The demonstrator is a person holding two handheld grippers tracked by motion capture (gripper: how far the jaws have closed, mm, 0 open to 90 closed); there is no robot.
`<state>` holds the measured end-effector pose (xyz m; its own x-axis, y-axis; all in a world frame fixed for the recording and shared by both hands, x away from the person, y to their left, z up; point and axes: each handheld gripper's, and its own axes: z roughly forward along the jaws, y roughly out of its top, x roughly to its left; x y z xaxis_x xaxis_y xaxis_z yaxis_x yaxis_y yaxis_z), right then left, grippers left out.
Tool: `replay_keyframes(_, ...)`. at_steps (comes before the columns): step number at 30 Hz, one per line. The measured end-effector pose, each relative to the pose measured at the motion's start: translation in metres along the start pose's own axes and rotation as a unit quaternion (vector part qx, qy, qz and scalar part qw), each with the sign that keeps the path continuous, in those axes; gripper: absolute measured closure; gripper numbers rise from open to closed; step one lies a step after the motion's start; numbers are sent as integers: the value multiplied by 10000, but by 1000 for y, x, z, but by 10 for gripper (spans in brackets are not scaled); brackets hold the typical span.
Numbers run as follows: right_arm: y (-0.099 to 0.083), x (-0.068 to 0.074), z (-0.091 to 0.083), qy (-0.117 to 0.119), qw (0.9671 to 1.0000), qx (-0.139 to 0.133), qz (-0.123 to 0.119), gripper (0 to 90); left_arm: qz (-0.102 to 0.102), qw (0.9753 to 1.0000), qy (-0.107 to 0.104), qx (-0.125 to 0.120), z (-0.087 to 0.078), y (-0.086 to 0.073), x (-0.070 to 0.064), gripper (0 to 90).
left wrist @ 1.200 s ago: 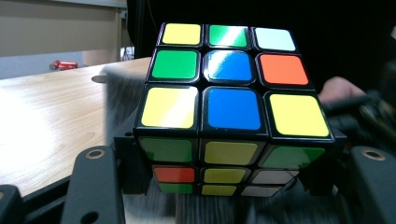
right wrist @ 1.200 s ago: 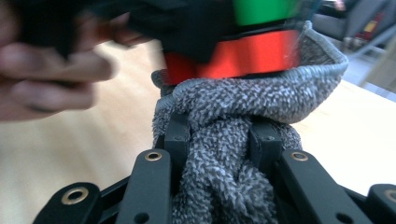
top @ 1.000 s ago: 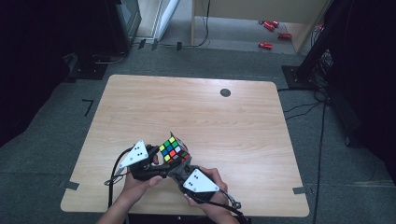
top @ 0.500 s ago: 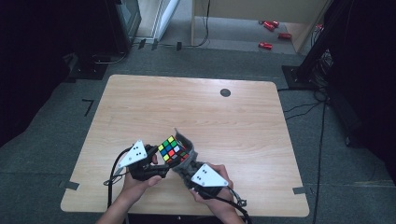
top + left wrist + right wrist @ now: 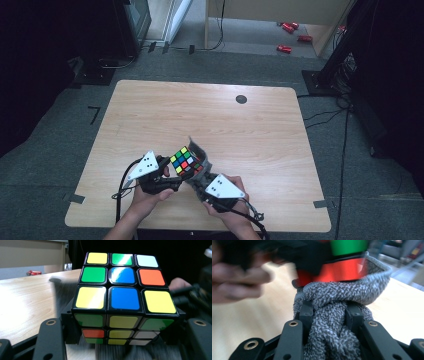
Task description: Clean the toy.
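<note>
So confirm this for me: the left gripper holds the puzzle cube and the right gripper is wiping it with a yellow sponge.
Not quite. The left gripper does hold the puzzle cube, but the right gripper is shut on a grey cloth, not a yellow sponge. The right gripper view shows the knitted grey fabric bunched between its jaws and pressed against the cube.
</note>
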<state>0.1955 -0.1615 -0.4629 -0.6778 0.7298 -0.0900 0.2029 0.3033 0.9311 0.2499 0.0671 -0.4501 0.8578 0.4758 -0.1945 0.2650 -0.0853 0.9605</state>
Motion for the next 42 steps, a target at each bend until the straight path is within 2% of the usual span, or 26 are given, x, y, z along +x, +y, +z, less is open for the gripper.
replay_keyframes(2,0,-7,-3,-82,9998,-46,201,668,-6,10000,-11,18,1,-1,0,343)
replay_keyframes(3,0,-7,-3,-77,9998,-31,174,668,-12,10000,-8,19,2,-1,0,343)
replay_keyframes(4,0,-5,-2,-51,9999,-6,116,668,-8,10000,-9,25,2,-1,0,343)
replay_keyframes(7,-2,10,4,234,9995,138,-128,668,-17,10000,1,24,1,-1,-1,343)
replay_keyframes(8,-2,20,8,386,9982,198,-406,667,-5,10000,-2,27,1,0,-1,343)
replay_keyframes(9,-2,20,8,386,9982,198,-406,667,1,10000,-6,24,1,0,-1,343)
replay_keyframes(10,-2,22,8,400,9976,204,-518,666,10,10000,-2,16,1,0,-1,343)
replay_keyframes(12,0,12,6,380,9988,144,-271,664,6,10000,-12,3,0,0,-1,343)
replay_keyframes(13,0,12,6,380,9988,144,-271,664,-1,10000,-9,0,-1,1,-1,343)
replay_keyframes(15,0,-3,2,270,9994,48,189,665,5,10000,4,25,-1,0,0,343)
replay_keyframes(18,0,-2,1,274,9995,37,160,664,-8,10000,29,11,-2,1,1,343)
replay_keyframes(21,-1,10,5,478,9988,87,-67,660,-13,10000,68,-8,-2,2,1,342)
replay_keyframes(22,-2,17,7,569,9978,129,-304,656,-9,9999,111,4,-3,2,2,343)
replay_keyframes(23,-2,18,7,577,9975,139,-379,653,-9,9999,111,4,-3,2,2,343)
replay_keyframes(25,-2,16,7,553,9977,138,-377,652,-30,9999,148,11,-4,2,4,342)
replay_keyframes(27,-2,6,4,355,9990,116,-252,652,-60,9998,188,8,-6,2,7,342)
replay_keyframes(30,-4,-18,0,-226,9995,233,26,651,-113,9996,252,-8,-9,3,10,342)
replay_keyframes(32,-10,-37,0,-519,9965,494,421,648,-138,9995,291,-31,-10,3,11,342)
replay_keyframes(33,-20,-55,2,-633,9910,801,870,644,-154,9994,294,-23,-10,4,11,343)
replay_keyframes(34,-20,-55,2,-633,9910,801,870,644,-163,9994,311,-30,-10,4,11,343)
replay_keyframes(35,-31,-67,6,-684,9853,979,1221,642,-159,9993,339,-21,-11,4,12,342)
replay_keyframes(36,-31,-67,6,-684,9853,979,1221,642,-159,9993,339,-21,-11,4,12,342)
replay_keyframes(38,-38,-74,9,-695,9820,1101,1369,627,-184,9992,357,-5,-11,4,14,342)
replay_keyframes(42,-40,-78,11,-637,9819,1105,1397,528,-287,9986,445,39,-10,3,17,342)
